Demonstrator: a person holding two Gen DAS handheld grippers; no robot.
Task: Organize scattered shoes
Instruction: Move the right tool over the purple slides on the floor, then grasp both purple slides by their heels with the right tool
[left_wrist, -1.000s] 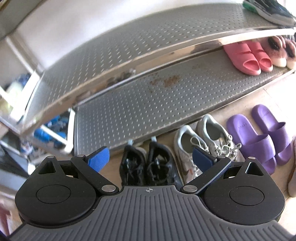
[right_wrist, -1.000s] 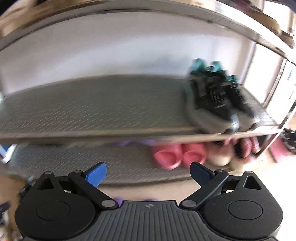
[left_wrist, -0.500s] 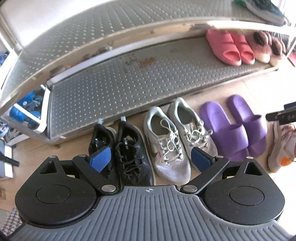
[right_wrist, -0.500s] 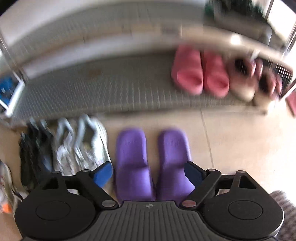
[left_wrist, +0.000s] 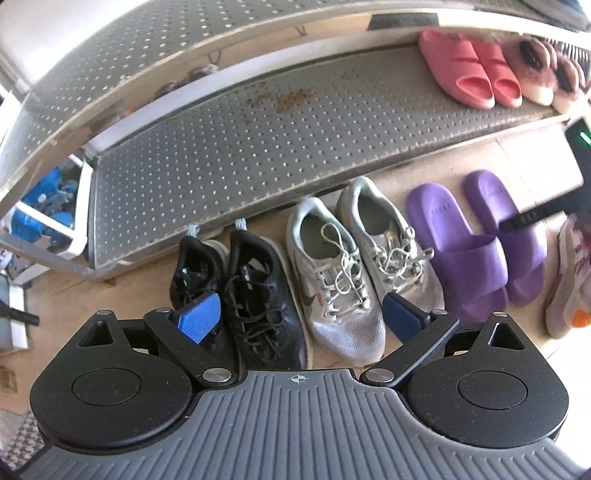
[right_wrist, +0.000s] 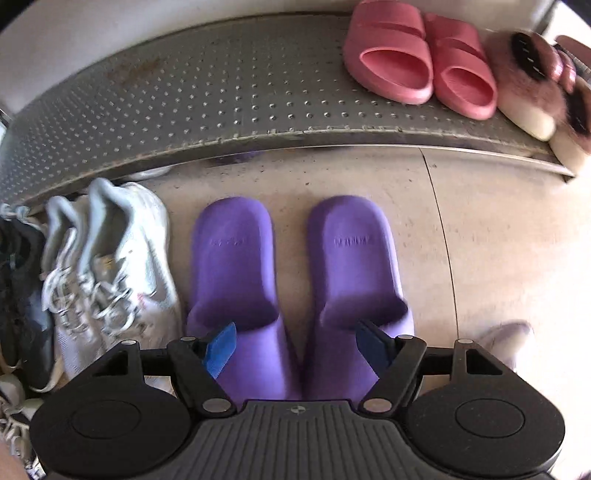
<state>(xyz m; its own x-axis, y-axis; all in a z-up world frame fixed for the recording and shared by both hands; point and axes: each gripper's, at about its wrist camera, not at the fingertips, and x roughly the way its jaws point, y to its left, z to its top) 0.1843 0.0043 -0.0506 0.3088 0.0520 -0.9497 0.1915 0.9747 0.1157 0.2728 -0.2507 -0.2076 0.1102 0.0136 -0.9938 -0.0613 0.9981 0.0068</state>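
Purple slippers (right_wrist: 291, 280) paired on the floor (right_wrist: 480, 240), in front of the metal shoe rack (right_wrist: 221, 92).
Right gripper (right_wrist: 297, 345) hovers over their toes, fingers released, holding nothing. Left gripper (left_wrist: 301, 319), likewise released, hangs above black sneakers (left_wrist: 240, 288) and grey sneakers (left_wrist: 354, 266). Pink slippers (right_wrist: 417, 59) sit on the rack at 1 o'clock.

We see both units alike: left gripper (left_wrist: 301, 319) and right gripper (right_wrist: 295, 347) have black linkages, silver pivot screws, ribbed grey housing, blue pads (left_wrist: 199, 318).
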